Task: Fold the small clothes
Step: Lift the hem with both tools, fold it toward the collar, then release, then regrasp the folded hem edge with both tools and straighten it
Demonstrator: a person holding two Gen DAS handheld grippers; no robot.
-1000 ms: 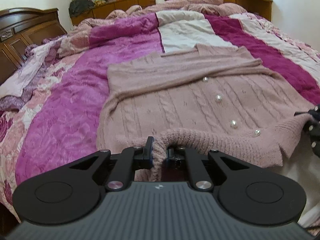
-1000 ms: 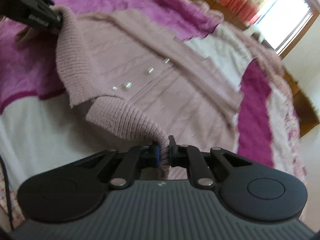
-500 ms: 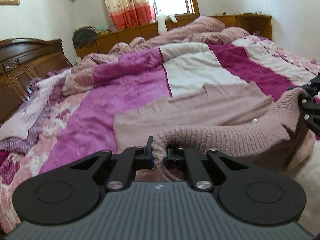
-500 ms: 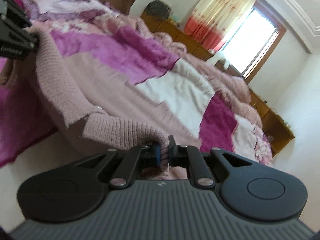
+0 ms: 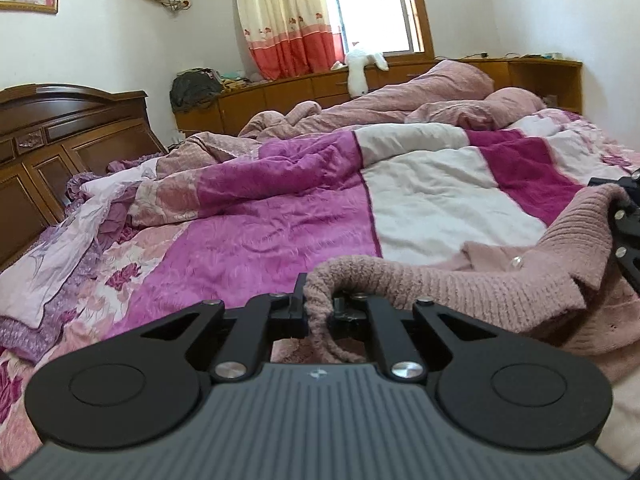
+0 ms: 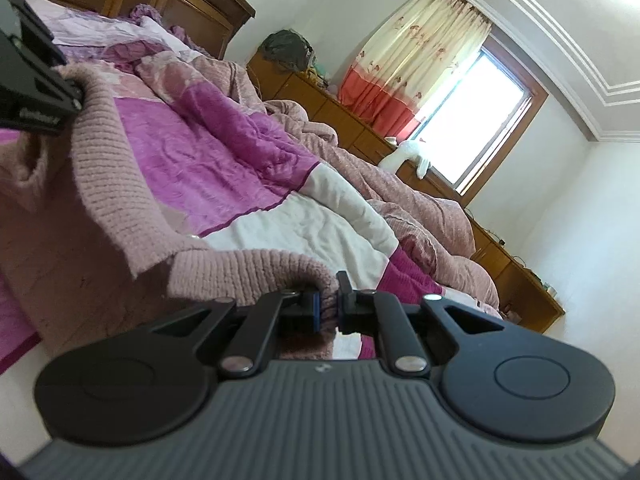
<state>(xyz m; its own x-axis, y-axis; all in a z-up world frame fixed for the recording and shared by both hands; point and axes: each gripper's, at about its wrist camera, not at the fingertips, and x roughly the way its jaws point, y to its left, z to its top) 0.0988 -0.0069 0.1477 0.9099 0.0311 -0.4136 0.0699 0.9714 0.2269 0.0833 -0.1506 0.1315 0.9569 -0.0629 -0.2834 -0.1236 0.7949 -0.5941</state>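
Pink knitted cardigan (image 5: 460, 292), one, ribbed hem pinched in two closed claws, left claw (image 5: 320, 304) and right claw (image 6: 328, 304).

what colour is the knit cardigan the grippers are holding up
Dusty pink, with a ribbed hem; the cardigan shows best in the left wrist view.

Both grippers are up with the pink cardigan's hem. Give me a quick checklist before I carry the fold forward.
1. Left gripper shut on the cardigan hem: ok.
2. Right gripper shut on the hem's other end: ok.
3. Hem between the grippers taut: not ok, it sags.
4. Blanket ahead bare for landing: ok.
5. Sleeves still tucked underneath: cannot tell, hidden.
6. Pearl button clear of the pads: ok.
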